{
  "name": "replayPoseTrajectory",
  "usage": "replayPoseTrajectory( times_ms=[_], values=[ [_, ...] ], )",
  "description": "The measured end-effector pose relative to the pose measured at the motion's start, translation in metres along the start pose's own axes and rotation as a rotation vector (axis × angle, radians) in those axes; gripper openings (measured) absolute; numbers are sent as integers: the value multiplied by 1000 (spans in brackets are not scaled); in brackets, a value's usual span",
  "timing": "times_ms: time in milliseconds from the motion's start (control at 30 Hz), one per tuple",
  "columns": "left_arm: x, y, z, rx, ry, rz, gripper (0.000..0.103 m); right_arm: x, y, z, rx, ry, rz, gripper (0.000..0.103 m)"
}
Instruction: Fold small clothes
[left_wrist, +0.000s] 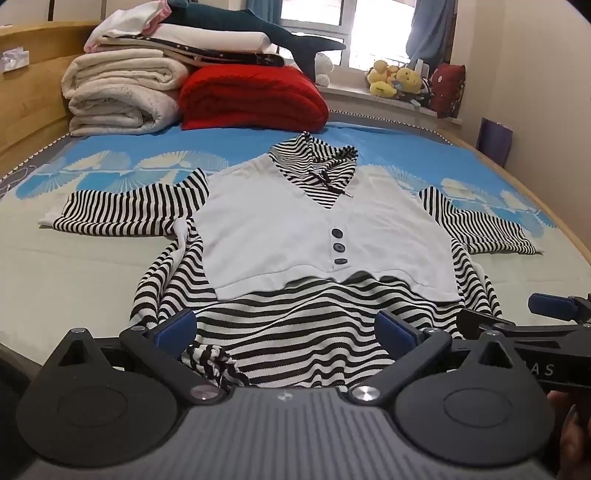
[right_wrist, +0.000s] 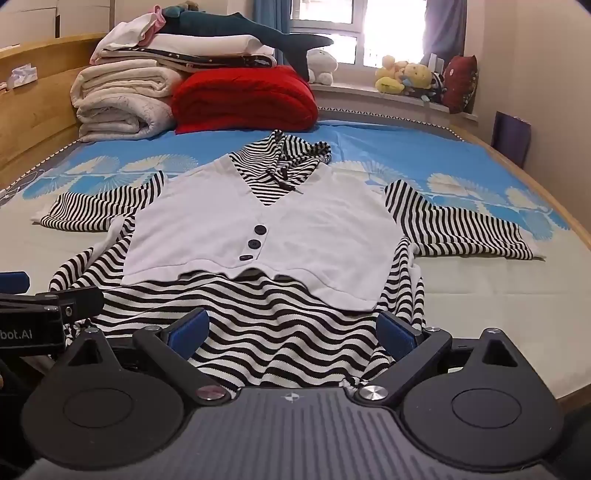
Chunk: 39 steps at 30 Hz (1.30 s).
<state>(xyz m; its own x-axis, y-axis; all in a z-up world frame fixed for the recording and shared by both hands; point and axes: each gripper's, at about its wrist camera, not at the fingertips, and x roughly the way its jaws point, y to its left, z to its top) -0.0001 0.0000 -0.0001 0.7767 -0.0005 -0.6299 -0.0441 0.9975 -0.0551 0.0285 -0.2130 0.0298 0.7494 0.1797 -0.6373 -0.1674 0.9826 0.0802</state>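
A small black-and-white striped hooded top with a white buttoned vest front lies flat, face up, on the bed, sleeves spread left and right; it also shows in the right wrist view. My left gripper is open, its blue fingers spread over the left part of the striped hem. My right gripper is open over the right part of the hem. Each gripper shows at the edge of the other's view: the right one and the left one. Neither holds cloth.
The bed has a pale and blue sheet. Folded white blankets, a red blanket and a plush shark are stacked at the headboard. Plush toys sit on the windowsill. The wooden bed frame runs along the right.
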Motion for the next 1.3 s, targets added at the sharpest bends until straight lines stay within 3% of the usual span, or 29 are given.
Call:
replayPoseTrajectory(
  times_ms=[1300],
  values=[
    [5, -3, -1, 0, 3, 3, 102, 1, -2, 1, 11, 3, -3, 97]
  ],
)
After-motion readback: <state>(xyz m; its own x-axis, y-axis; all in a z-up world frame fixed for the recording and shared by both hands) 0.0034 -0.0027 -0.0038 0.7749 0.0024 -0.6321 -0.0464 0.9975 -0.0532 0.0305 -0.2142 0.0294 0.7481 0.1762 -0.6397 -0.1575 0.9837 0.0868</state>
